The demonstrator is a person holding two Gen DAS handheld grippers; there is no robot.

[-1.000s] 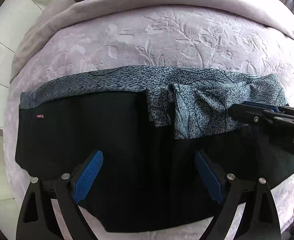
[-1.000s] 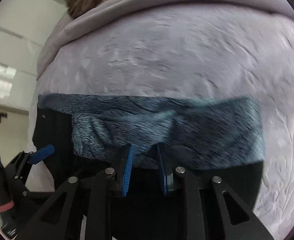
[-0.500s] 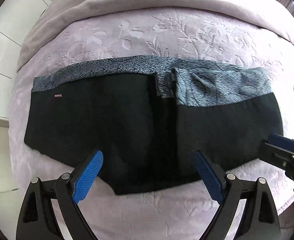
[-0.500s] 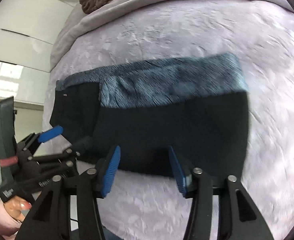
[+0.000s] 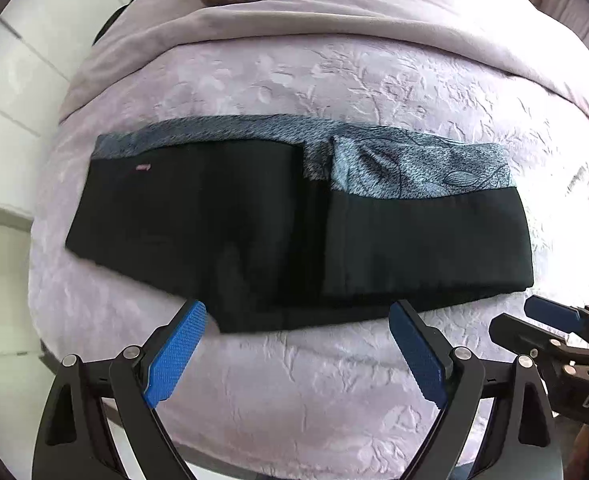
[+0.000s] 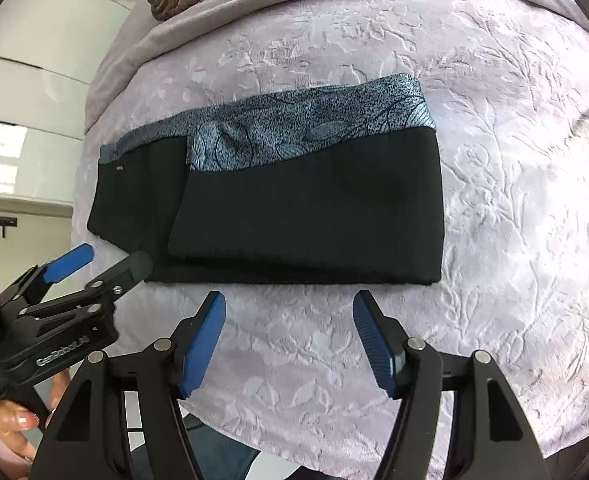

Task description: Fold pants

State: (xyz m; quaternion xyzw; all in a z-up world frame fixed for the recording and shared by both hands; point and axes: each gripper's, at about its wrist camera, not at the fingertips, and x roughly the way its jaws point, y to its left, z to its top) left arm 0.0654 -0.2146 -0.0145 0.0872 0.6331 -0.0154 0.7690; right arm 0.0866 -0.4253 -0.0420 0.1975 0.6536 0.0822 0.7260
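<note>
Both grippers had drawn back off the cloth, left gripper (image 5: pixel 296 354) and right gripper (image 6: pixel 290 338) gaping, holding nothing — black pants (image 6: pixel 294 208) folded flat on the bed (image 6: pixel 514 208), grey patterned band along the far edge.

Both wrist cameras are looking forward and down across the bed (image 5: pixel 334 380) from its near edge; both are sharing the folded pants (image 5: pixel 294 232), the right one sitting farther right.

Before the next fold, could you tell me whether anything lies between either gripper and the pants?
Nothing visible does. The left gripper and right gripper are both open and empty, just off the near edge of the pants, with only bare blanket between them.
</note>
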